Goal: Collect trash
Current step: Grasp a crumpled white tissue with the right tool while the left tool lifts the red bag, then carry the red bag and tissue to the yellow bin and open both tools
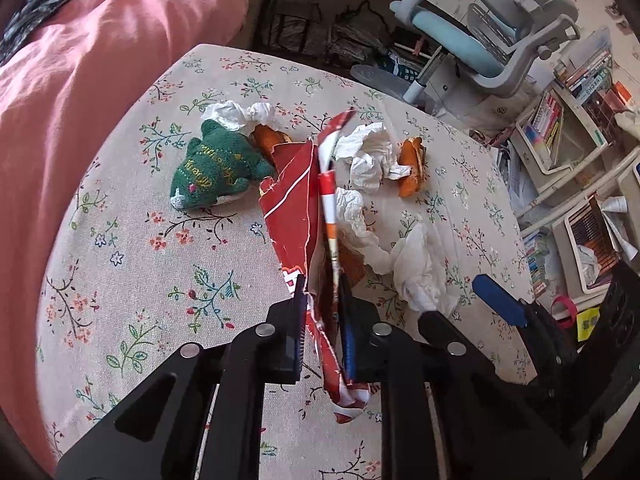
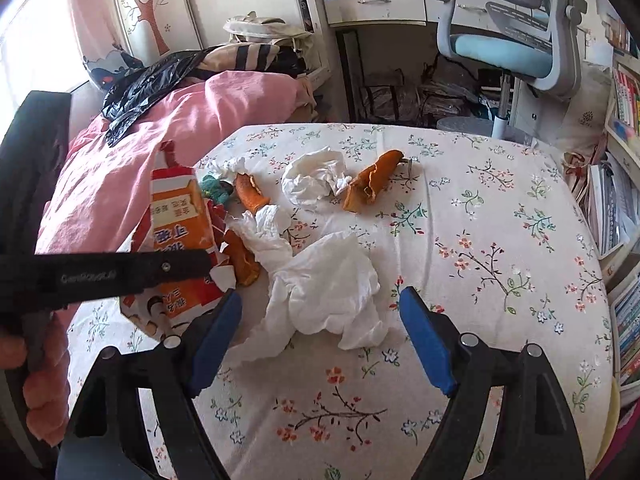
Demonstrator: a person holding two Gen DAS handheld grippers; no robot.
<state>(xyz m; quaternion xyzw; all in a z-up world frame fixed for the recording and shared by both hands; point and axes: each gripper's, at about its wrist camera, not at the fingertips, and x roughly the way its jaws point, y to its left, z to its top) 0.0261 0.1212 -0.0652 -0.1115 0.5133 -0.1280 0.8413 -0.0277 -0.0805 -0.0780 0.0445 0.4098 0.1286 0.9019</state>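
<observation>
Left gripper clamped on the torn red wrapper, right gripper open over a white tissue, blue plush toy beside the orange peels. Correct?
Not quite: the plush toy is green, as the left wrist view shows. The rest holds: left gripper clamps the torn red wrapper, right gripper open over the white tissue, orange peels nearby.

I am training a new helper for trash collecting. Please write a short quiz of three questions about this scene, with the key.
1. True or false: the left gripper is shut on the torn red wrapper.
2. What lies between the open fingers of the right gripper? A) orange peel B) crumpled white tissue C) green plush toy
3. Which item on the floral tablecloth is not trash?

Key: 1 true. 2 B, the crumpled white tissue. 3 the green plush toy.
</observation>
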